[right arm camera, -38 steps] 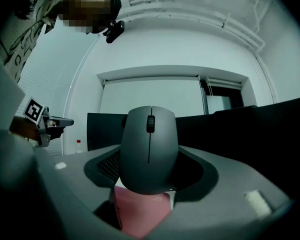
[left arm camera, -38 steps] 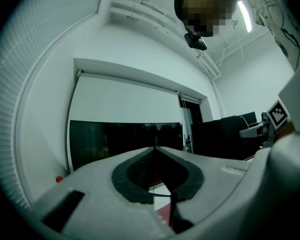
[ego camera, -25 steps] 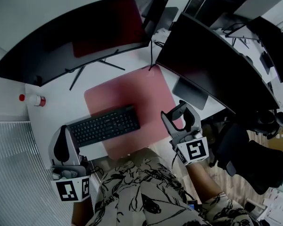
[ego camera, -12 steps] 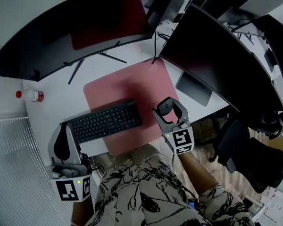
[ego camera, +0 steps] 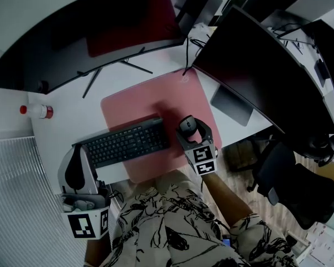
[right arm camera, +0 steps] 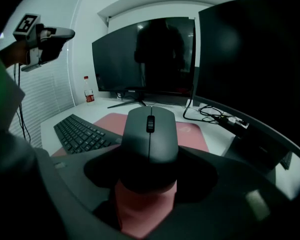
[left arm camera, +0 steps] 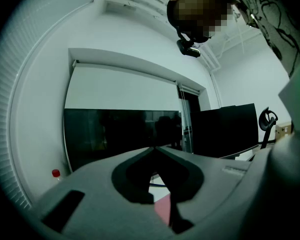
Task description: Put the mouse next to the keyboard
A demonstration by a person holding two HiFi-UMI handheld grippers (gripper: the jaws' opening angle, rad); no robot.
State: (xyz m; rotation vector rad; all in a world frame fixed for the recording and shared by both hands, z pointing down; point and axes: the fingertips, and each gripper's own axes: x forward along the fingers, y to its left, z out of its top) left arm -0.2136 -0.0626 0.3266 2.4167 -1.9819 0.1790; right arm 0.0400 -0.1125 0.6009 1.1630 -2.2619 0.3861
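Note:
A dark grey mouse (ego camera: 186, 125) (right arm camera: 150, 134) sits between the jaws of my right gripper (ego camera: 187, 128) (right arm camera: 150, 151), which is shut on its sides. It is over the pink desk mat (ego camera: 150, 102) (right arm camera: 192, 134), just right of the black keyboard (ego camera: 122, 143) (right arm camera: 82, 133). I cannot tell whether the mouse touches the mat. My left gripper (ego camera: 76, 161) (left arm camera: 154, 148) is shut and holds nothing. It is off the desk's near left edge, left of the keyboard, and points upward.
Two large dark monitors (ego camera: 94, 43) (ego camera: 256, 77) stand at the back and right of the white desk (ego camera: 72, 115). A red-capped bottle (ego camera: 38, 111) (right arm camera: 88, 95) stands far left. Cables (right arm camera: 212, 113) lie behind the mat. An office chair (ego camera: 292, 179) is at the right.
My right gripper has carried the mouse leftward from the desk's right edge onto the mat beside the keyboard. The left gripper has stayed put.

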